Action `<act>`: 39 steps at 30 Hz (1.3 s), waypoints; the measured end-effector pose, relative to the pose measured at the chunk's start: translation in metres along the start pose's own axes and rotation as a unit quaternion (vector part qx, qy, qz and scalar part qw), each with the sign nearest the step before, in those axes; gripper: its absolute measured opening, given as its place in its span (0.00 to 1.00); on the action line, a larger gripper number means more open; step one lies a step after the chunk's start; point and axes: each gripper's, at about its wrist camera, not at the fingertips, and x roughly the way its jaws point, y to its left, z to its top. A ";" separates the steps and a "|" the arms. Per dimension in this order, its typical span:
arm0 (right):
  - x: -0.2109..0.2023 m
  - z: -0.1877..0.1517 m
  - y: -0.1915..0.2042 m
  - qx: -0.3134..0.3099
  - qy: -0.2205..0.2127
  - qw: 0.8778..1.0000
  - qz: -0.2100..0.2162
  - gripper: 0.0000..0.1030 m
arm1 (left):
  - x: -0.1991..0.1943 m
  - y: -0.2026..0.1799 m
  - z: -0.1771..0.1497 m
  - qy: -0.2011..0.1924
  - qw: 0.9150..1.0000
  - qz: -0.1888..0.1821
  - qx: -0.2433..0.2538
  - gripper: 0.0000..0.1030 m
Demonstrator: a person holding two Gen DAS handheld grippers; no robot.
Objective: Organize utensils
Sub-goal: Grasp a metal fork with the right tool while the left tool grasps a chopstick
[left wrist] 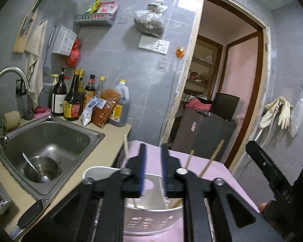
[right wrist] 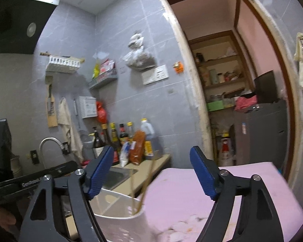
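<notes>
A white perforated utensil holder (left wrist: pixel 151 219) stands on a pink surface (left wrist: pixel 218 173) and holds several wooden chopsticks (left wrist: pixel 211 158) that lean outward. My left gripper (left wrist: pixel 154 153) sits right over the holder, its blue pads a narrow gap apart with nothing between them. In the right wrist view the same holder (right wrist: pixel 119 219) shows below with chopsticks (right wrist: pixel 149 175) sticking up. My right gripper (right wrist: pixel 151 171) is wide open and empty above the holder, and the chopsticks rise between its fingers. A steel bowl with a spoon (left wrist: pixel 40 171) lies in the sink (left wrist: pixel 50 139).
Sauce bottles and bags (left wrist: pixel 86 100) stand at the back of the counter. A tap (left wrist: pixel 2 92) arches over the sink. A knife handle (left wrist: pixel 30 213) lies at the counter's front edge. An open doorway (left wrist: pixel 222 80) is to the right of the counter.
</notes>
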 end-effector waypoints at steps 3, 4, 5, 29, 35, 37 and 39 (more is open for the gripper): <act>-0.017 0.007 -0.013 -0.009 0.003 1.000 -0.023 0.88 | -0.007 -0.016 -0.003 -0.018 1.000 -0.005 0.020 0.46; -0.022 0.009 -0.017 -0.010 0.006 0.999 -0.030 0.90 | -0.009 -0.022 -0.004 -0.023 0.999 -0.006 0.027 0.47; -0.026 0.011 -0.022 -0.012 0.009 0.999 -0.037 0.96 | -0.009 -0.026 -0.006 -0.024 0.999 -0.008 0.031 0.51; -0.094 -0.025 -0.116 -0.068 0.120 0.979 -0.152 1.00 | 0.014 -0.122 -0.089 0.091 0.984 -0.087 0.123 0.99; -0.077 -0.051 -0.137 -0.049 0.223 0.962 -0.147 0.84 | 0.046 -0.141 -0.116 0.184 0.966 -0.100 0.151 0.98; -0.071 -0.060 -0.145 -0.032 0.259 0.956 -0.137 0.73 | 0.063 -0.146 -0.125 0.226 0.955 -0.122 0.150 0.93; -0.065 -0.070 -0.153 -0.016 0.297 0.946 -0.126 0.63 | 0.076 -0.148 -0.131 0.256 0.946 -0.132 0.147 0.80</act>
